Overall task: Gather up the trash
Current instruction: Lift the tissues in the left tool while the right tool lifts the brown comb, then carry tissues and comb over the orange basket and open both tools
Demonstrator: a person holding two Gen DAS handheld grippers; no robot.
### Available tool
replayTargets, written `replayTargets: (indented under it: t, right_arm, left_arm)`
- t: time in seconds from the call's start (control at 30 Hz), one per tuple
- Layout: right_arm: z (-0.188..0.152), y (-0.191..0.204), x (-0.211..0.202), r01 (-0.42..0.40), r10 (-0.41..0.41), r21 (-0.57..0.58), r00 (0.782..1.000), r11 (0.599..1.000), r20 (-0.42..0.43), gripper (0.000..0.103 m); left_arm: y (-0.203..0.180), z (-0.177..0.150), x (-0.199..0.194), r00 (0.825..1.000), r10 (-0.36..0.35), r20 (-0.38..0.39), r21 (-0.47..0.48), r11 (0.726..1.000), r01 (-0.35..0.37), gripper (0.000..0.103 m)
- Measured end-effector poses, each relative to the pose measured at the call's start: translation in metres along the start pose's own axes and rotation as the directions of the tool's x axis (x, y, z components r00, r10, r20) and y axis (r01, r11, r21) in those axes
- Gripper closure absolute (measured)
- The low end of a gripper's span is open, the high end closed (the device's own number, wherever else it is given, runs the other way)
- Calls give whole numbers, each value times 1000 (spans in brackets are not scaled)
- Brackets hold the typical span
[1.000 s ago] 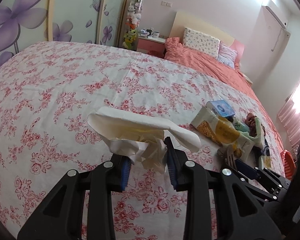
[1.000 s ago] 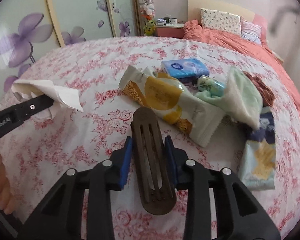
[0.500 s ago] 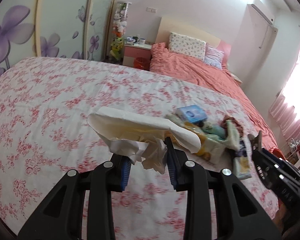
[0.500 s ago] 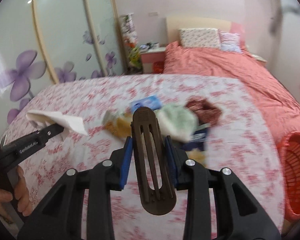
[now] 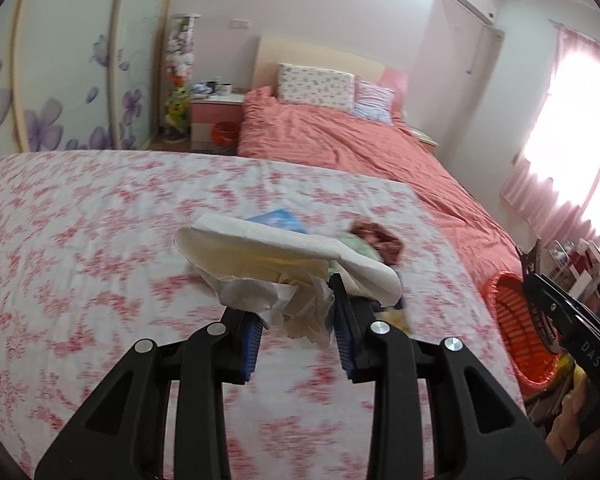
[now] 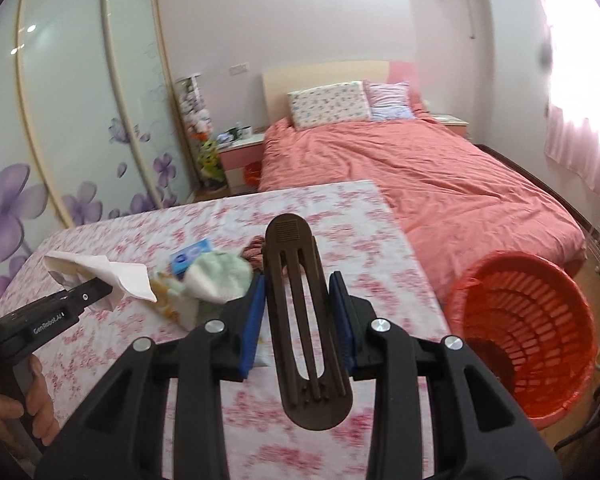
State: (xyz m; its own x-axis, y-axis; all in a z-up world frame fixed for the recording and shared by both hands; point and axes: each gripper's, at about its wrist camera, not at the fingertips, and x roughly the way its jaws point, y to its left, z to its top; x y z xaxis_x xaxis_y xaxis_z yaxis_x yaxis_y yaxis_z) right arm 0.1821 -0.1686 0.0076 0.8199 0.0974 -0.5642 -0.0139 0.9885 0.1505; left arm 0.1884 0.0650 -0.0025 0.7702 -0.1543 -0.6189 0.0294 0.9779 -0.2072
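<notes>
Trash is partly gathered: crumpled white tissue paper (image 5: 288, 264) is clamped in the left gripper (image 5: 296, 312), a dark brown slotted plastic piece (image 6: 302, 320) in the right gripper (image 6: 300, 316). Wrappers (image 6: 204, 276) are left mid-frame on the floral bed (image 6: 120, 240); the orange basket (image 6: 524, 320), lower right, is not yet reached.

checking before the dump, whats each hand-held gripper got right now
Left hand-held gripper: closed on crumpled white tissue.
Right hand-held gripper: closed on a dark brown slotted plastic piece.
</notes>
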Motion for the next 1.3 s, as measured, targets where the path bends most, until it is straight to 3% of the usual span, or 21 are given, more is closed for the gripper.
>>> replayTargets:
  t: [0.73,1.03,1.3]
  right_arm:
    - [-13,-125,-29,133,-141,168,989,977,35,70]
    - [-19,-170,-37,172,-187,237,981,956,45,70]
    - [-26,-220,-35,210,-233,316,972,925,36,70]
  left_arm:
    - [-134,-8,28,982,-179,-62,165,969,187,71]
    - [-186,-16,43,963,-250,-105,221,938,268,71]
    - [-242,-28,64,932,-324,-164,274,892,359,71]
